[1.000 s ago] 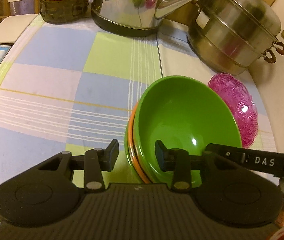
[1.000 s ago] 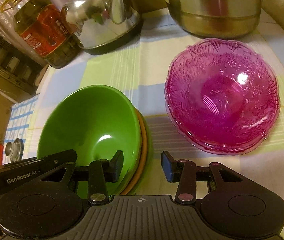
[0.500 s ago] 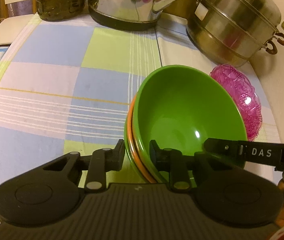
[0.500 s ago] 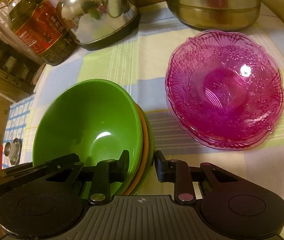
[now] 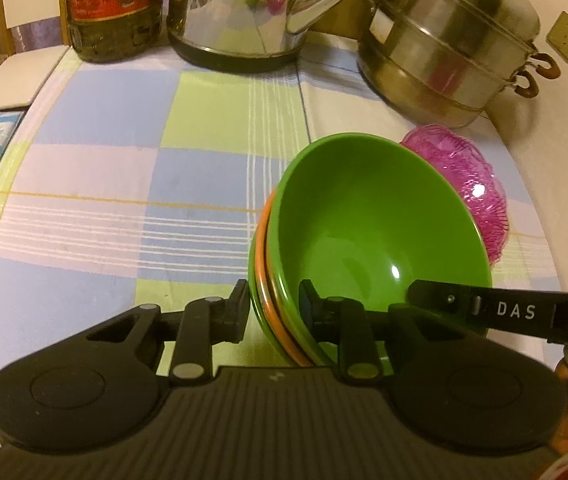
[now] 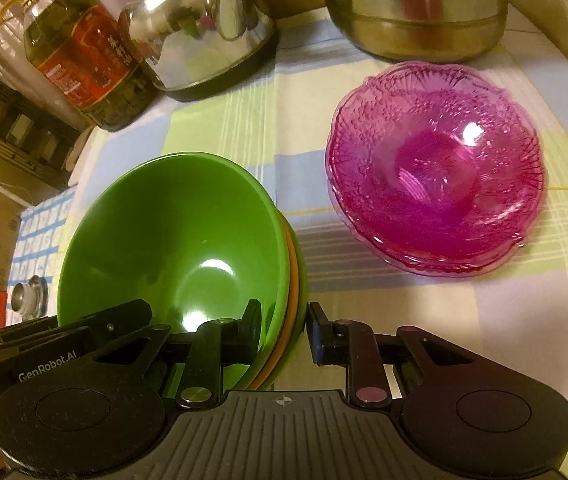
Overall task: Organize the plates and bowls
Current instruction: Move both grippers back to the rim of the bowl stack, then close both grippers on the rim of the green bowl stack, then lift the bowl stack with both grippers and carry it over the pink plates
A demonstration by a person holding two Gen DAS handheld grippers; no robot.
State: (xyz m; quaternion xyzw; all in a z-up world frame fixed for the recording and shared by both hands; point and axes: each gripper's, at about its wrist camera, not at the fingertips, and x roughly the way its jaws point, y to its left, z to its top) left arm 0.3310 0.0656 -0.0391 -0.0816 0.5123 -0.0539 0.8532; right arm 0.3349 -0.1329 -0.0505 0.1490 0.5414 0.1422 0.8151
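**Both grippers have clamped onto the bowl stack from opposite rims**

Left wrist view: the left gripper has just been closing, and its two black fingers now pinch the near rim of the nested stack of round plastic bowls, green on top, an orange one under it, another green at the bottom. One finger sits outside the stack wall, the other inside the top bowl; a second ago they stood apart with the rim loose between them. The stack sits just beside the ruffled translucent pink glass plates, on the side away from the steel steamer pot. The other gripper's black arm marked "DAS" reaches in over the opposite rim.

Right wrist view: the right gripper has also just been closing, from a wide gap to a narrow one. Its left finger is inside the top green bowl and its right finger presses the outer wall, so the rims of the whole stack are held between them. The pink plates lie apart from the stack on the checked tablecloth, untouched, in front of the steamer pot.

With both sides gripped, the stack looks ready to be lifted as one. A steady, level lift seems needed, since the nested bowls sit slightly askew and could slip.
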